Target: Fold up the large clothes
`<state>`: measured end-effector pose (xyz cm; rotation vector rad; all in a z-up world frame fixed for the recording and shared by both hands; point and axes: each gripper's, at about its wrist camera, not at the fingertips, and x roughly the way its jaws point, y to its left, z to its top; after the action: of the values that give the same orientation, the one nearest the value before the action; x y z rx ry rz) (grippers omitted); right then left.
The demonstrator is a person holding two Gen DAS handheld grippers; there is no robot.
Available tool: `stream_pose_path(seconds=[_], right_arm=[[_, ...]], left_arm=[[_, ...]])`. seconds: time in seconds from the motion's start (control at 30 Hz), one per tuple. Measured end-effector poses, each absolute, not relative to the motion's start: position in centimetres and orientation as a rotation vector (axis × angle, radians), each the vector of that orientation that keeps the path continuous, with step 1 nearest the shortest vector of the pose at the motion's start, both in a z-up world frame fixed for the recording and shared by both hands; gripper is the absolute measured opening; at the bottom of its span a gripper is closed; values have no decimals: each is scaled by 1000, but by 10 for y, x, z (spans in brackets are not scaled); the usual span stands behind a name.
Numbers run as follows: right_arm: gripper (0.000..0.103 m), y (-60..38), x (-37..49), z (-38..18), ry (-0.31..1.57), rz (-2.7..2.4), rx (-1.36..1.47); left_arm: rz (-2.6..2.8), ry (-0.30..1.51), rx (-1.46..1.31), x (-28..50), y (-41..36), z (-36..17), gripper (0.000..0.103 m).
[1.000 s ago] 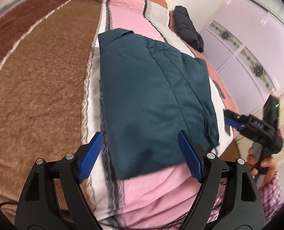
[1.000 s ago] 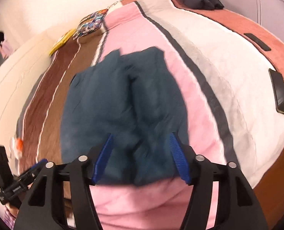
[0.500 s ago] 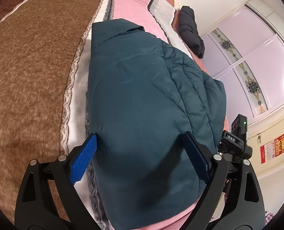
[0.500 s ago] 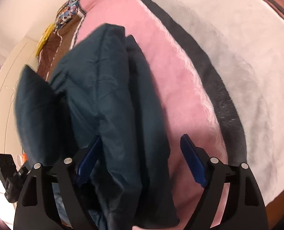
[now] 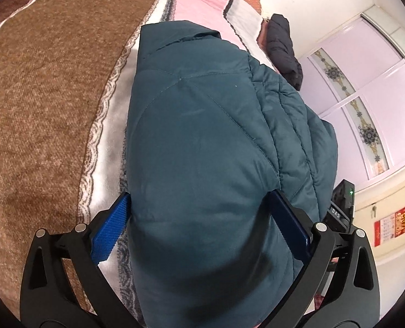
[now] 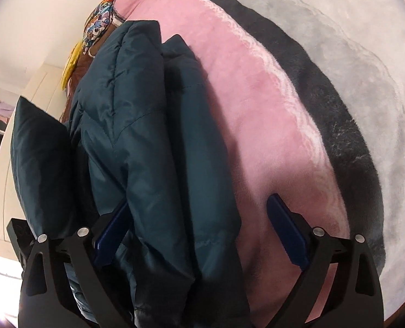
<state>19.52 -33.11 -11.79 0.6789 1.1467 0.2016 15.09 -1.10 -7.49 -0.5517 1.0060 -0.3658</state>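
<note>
Both grippers straddle the near end of a teal quilted jacket [image 5: 202,147] folded into a thick bundle on a striped bed blanket [image 5: 52,82]. On the left gripper [image 5: 202,229] the jaws are opening and stand wide, one blue pad [image 5: 111,232] just off the bundle's left edge over the blanket's white stripe, the other low against its right flank; the jacket bulges between them, but neither pad looks pressed into the cloth. On the right gripper [image 6: 199,235] the jaws are likewise opening: the jacket's layered right edge [image 6: 158,164] lies between them, one pad tucked among the folds on the left, the other hanging clear above the pink stripe [image 6: 257,95]. The wide spread at the bundle's two near corners suggests the pair are set to take a fresh hold on the padded stack, probably for another fold away from the person; whether either pad touches fabric cannot be told for certain.

Farther along, the jacket's collar end [image 5: 180,35] points toward the far side of the bed, lying on the seam where the brown stripe meets the pink. Beyond it, to the far right, a second dark garment [image 5: 283,49] sits bunched near the wall, well apart, beside a lilac wardrobe door [image 5: 366,82]. A patterned cushion [image 6: 98,24] lies at the bed's far left corner.
</note>
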Motion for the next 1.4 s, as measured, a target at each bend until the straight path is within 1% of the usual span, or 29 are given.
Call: stream_pose_path(seconds=[0.07, 0.17, 0.47, 0.77, 1.07, 1.13, 1.17, 1.2, 1.23, 1.27, 1.33, 1.4], right_arm=[[89, -328, 192, -116, 1145, 201, 669], [82, -329, 188, -115, 1130, 224, 696], [82, -342, 188, -131, 1135, 244, 793], [81, -342, 187, -135, 1131, 226, 776], [77, -333, 187, -129, 1114, 218, 770], [71, -331, 187, -128, 1107, 232, 770], [65, -329, 185, -127, 1105, 243, 772], [62, -327, 185, -127, 1104, 266, 780], [61, -326, 185, -127, 1104, 271, 781], [59, -325, 185, -127, 1103, 275, 779], [44, -325, 184, -128, 1088, 314, 801], [38, -324, 184, -128, 1070, 337, 828]], left_arm=[[-365, 1008, -553, 153, -12, -74, 99], [-364, 1015, -552, 157, -15, -75, 99], [-351, 1016, -545, 168, -24, -76, 99], [-354, 1014, -545, 167, -24, -78, 99], [-374, 1008, -545, 166, -13, -86, 99], [-384, 1008, -547, 166, -11, -87, 99], [-390, 1008, -548, 167, -10, -87, 99], [-400, 1007, -548, 167, -9, -87, 97], [-415, 999, -546, 167, -8, -86, 95], [-424, 992, -540, 167, -7, -86, 92], [-438, 975, -521, 165, -5, -84, 85], [-445, 963, -501, 164, -2, -81, 76]])
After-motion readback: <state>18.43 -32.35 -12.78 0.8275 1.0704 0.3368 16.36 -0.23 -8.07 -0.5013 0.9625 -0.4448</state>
